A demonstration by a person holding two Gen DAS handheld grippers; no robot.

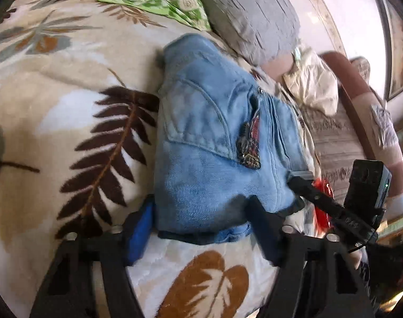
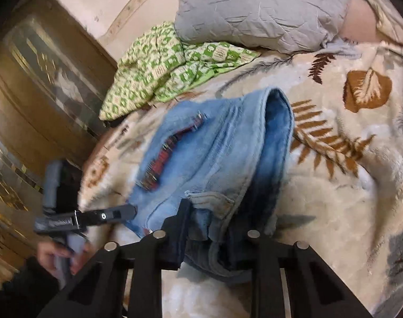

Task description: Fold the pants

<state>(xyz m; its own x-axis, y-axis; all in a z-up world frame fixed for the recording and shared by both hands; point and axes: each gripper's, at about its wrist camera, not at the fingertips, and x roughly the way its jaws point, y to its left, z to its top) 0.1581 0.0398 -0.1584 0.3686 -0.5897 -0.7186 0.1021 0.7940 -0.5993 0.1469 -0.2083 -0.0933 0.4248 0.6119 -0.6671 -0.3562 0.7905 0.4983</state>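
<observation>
While lying folded on leaf-print blanket (image 1: 69,137), light-blue jeans (image 1: 214,143) with sequined patch (image 1: 250,143), no legible writing, left gripper (image 1: 201,228) fingers apart astride near edge, right gripper (image 2: 214,243) clamped on waistband, open blanket beyond.

The folded pants (image 1: 214,137) lie on the blanket (image 1: 69,122), their near edge between the left gripper (image 1: 201,220) jaws. The right gripper (image 2: 214,228) jaws straddle another edge. Beyond both jaws: a pillow (image 2: 259,10), with patterned cloth (image 2: 169,69) beside it.
</observation>
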